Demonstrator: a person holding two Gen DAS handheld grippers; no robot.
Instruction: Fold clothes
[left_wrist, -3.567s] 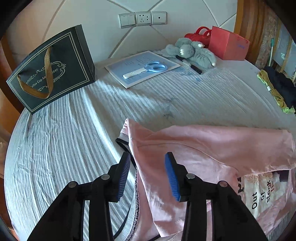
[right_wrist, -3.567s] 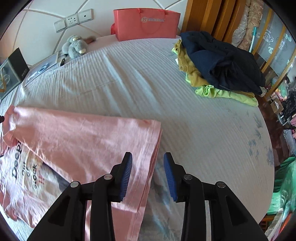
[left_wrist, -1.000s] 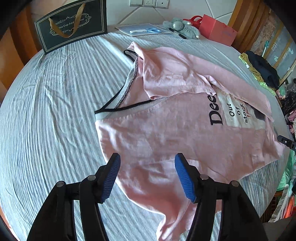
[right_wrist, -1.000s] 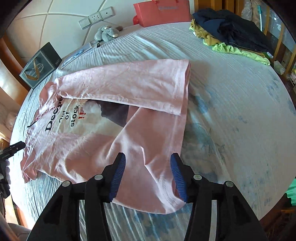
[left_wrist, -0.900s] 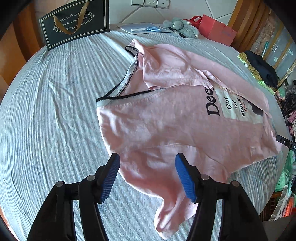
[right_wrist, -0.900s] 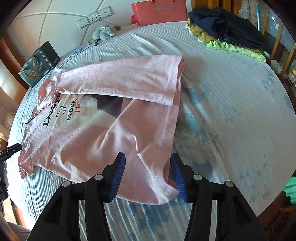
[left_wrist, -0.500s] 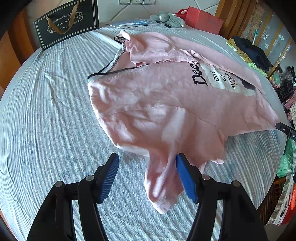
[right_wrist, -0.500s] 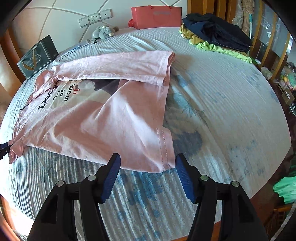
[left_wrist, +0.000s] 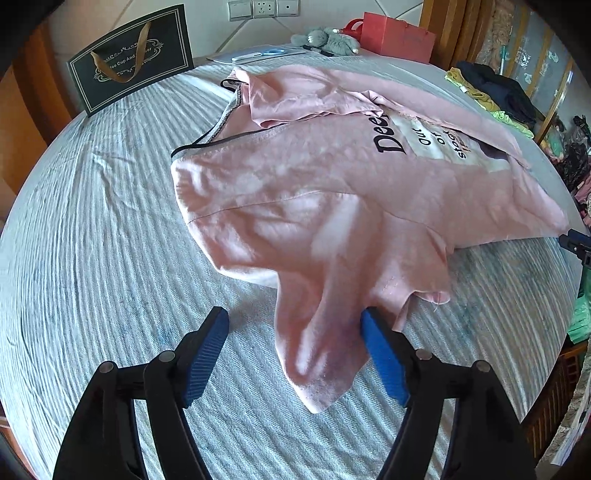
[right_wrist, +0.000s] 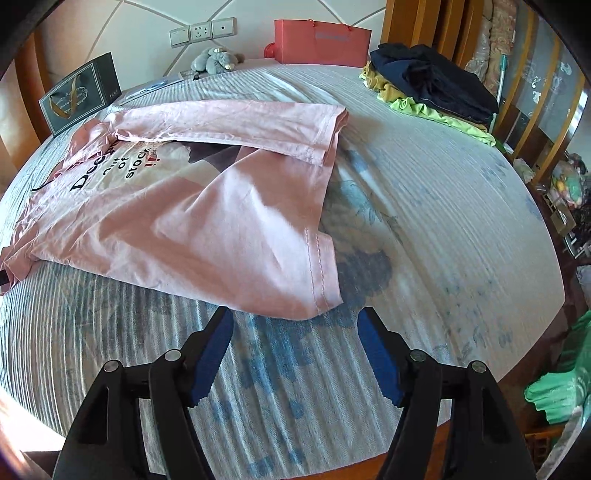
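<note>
A pink T-shirt (left_wrist: 332, 192) with black lettering lies spread on the striped bed sheet (left_wrist: 92, 229), its far side folded over the print. One sleeve (left_wrist: 321, 350) trails toward me between the fingers of my left gripper (left_wrist: 294, 314). Those jaws are opening, and the right pad (left_wrist: 380, 350) sits against the sleeve's edge while the left pad stands clear. In the right wrist view the T-shirt's (right_wrist: 207, 221) hem corner (right_wrist: 321, 291) lies just ahead of my right gripper (right_wrist: 294, 314). Its jaws are opening too, with only sheet between the pads.
At the far side stand a dark gift bag (left_wrist: 129, 62), a red bag (left_wrist: 399, 37), a grey plush toy (left_wrist: 328, 37) and papers with scissors (left_wrist: 258, 55). A pile of dark and yellow-green clothes (right_wrist: 432, 85) lies at the far right. The bed's near edge (right_wrist: 332, 461) is close.
Both grippers have drawn back toward the bed's near edge, off the shirt. The sleeve now trails between the left fingers. Both jaws stand wider, the right markedly.
</note>
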